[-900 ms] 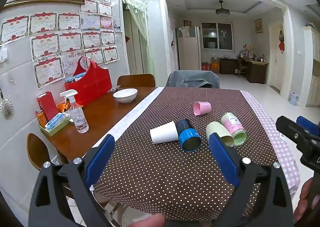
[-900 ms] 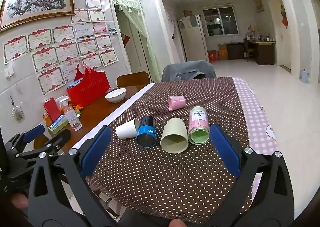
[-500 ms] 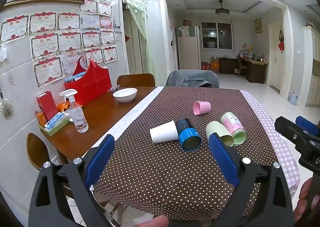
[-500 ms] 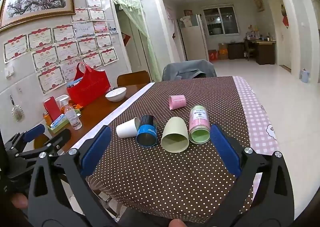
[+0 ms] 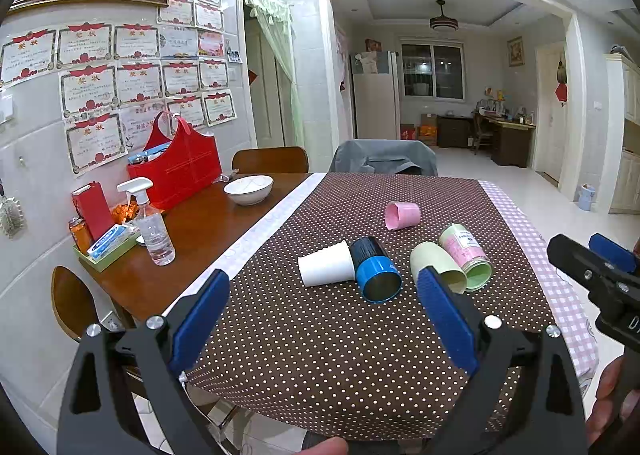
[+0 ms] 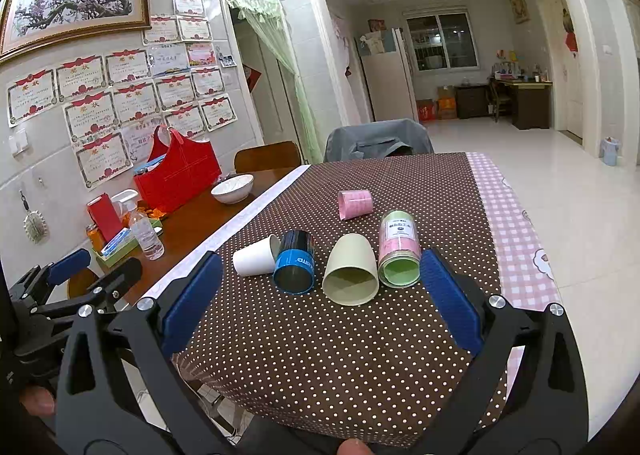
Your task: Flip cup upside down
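Several cups lie on their sides on the brown dotted tablecloth: a white cup, a black and blue cup, a pale green cup, a pink and green labelled cup, and a small pink cup farther back. My left gripper is open and empty, short of the cups. My right gripper is open and empty, just short of the pale green cup.
On the bare wooden table to the left stand a white bowl, a spray bottle, a red bag and a tray of small items. Chairs stand at the far end. A pink checked cloth covers the table's right edge.
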`<state>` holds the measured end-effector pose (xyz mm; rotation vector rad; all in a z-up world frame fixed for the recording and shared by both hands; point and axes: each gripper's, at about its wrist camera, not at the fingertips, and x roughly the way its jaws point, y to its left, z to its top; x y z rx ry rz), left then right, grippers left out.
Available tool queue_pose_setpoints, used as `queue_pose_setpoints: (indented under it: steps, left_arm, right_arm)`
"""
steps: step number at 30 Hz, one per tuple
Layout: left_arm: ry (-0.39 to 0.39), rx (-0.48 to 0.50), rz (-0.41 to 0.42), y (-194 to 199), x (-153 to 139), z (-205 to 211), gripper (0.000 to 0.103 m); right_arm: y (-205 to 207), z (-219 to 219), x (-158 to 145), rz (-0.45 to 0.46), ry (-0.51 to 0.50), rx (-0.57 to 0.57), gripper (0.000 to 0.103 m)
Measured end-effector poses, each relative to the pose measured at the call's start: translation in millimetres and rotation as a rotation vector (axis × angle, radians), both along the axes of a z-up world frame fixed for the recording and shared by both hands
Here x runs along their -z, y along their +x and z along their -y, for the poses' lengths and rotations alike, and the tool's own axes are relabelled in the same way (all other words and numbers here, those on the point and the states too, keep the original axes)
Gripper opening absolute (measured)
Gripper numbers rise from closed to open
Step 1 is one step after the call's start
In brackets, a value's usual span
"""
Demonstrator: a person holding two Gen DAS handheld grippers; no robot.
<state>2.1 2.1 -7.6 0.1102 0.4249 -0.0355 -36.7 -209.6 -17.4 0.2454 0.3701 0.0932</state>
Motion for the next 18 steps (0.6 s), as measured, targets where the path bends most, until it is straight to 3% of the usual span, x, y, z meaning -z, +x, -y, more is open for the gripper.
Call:
queue_pose_setpoints:
  steps: [18]
  left_arm:
    - [0.000,0.004,-0.004,0.2,2.0,1.2,0.093]
  right_arm:
    - [0.7,-2.7,1.2,-0.003,-0.001,0.002,0.097]
